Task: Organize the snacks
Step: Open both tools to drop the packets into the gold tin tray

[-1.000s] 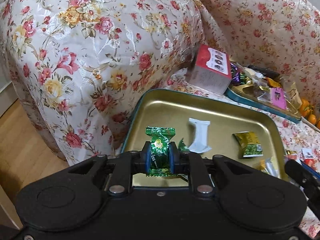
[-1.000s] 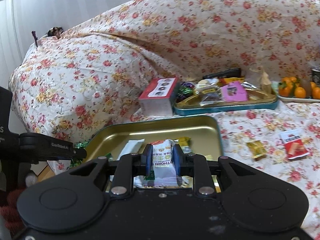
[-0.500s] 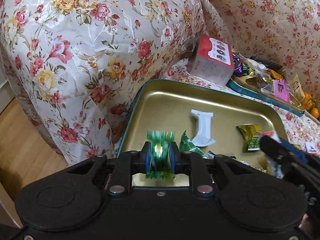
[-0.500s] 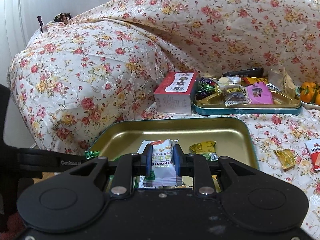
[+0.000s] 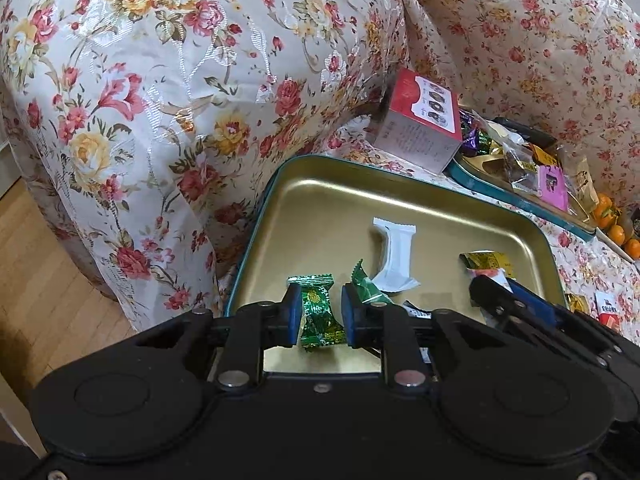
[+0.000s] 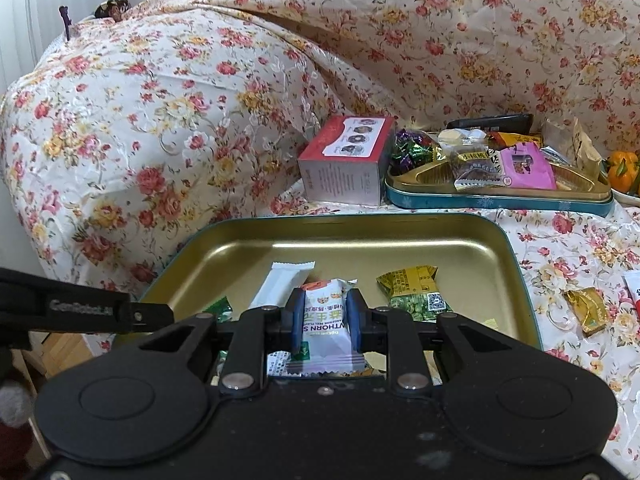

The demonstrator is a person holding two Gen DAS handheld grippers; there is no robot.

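Snacks are being gathered in the gold tray (image 5: 320, 200) on the floral sofa (image 5: 160, 80). The left claw (image 5: 320, 312) is over the tray's near edge, its jaws opening around a green candy (image 5: 318, 312) that stands with its long axis running away from the camera; the pads look just off it. To finish well, open fully and lift straight away so the wrapper drops flat. The right claw (image 6: 323, 320), near the tray's middle, is clamped on a white packet (image 6: 324, 320), long axis pointing forward toward the tray's far wall.
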